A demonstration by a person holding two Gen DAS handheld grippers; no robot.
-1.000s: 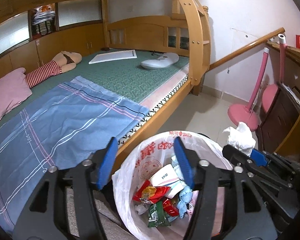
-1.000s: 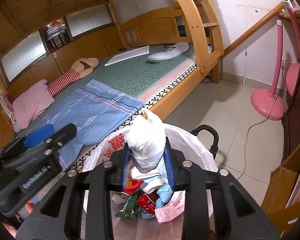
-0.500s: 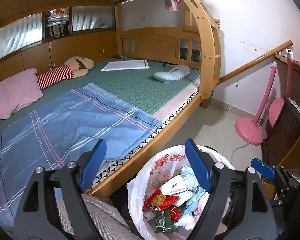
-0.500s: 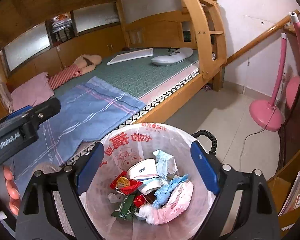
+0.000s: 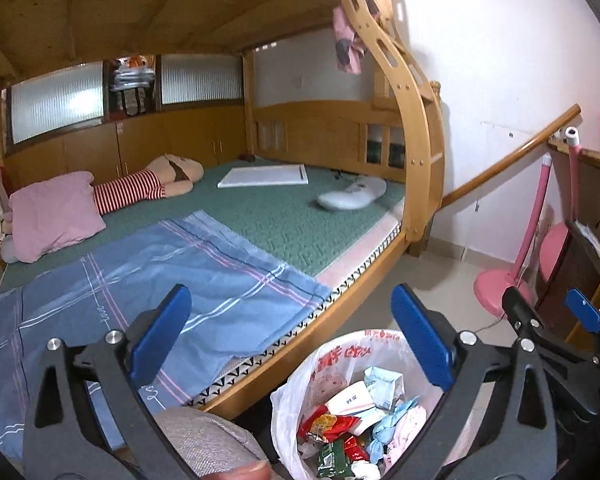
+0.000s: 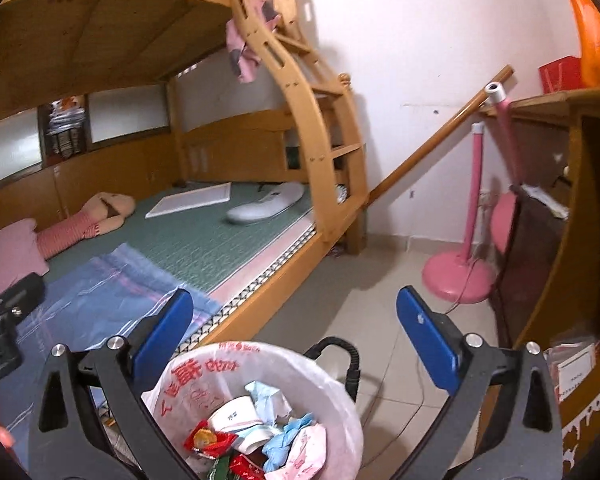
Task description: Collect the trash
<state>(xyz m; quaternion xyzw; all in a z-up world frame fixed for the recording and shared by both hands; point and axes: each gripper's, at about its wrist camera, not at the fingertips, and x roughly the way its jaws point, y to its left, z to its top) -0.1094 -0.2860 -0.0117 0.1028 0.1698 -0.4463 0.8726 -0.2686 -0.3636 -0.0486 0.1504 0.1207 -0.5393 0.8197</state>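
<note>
A bin lined with a white plastic bag [image 5: 340, 364] printed in red stands on the floor beside the bed, also low in the right wrist view as the bag [image 6: 204, 364]. Wrappers, tissue and small cartons [image 5: 352, 420] fill it, seen again as trash [image 6: 260, 432]. My left gripper [image 5: 292, 332] hovers above and left of the bin, its jaws opening wide with nothing between them. My right gripper [image 6: 296, 336] hangs over the bin's far rim, its jaws opening too and holding nothing. The right gripper's blue pad [image 5: 580, 312] shows at the left view's right edge.
A wooden bunk bed [image 5: 340, 320] with a blue sheet [image 5: 180, 280] and pink pillow [image 5: 52, 212] lies left. A pink fan stand [image 6: 456, 276] and wooden desk [image 6: 580, 200] stand right. A black cable loop [image 6: 340, 344] is behind the bin. A grey-clad knee [image 5: 204, 440] is near.
The right gripper let go of a white tissue wad over the bin. Both grippers opened wide and rose, so more of the bunk and wall now shows.
</note>
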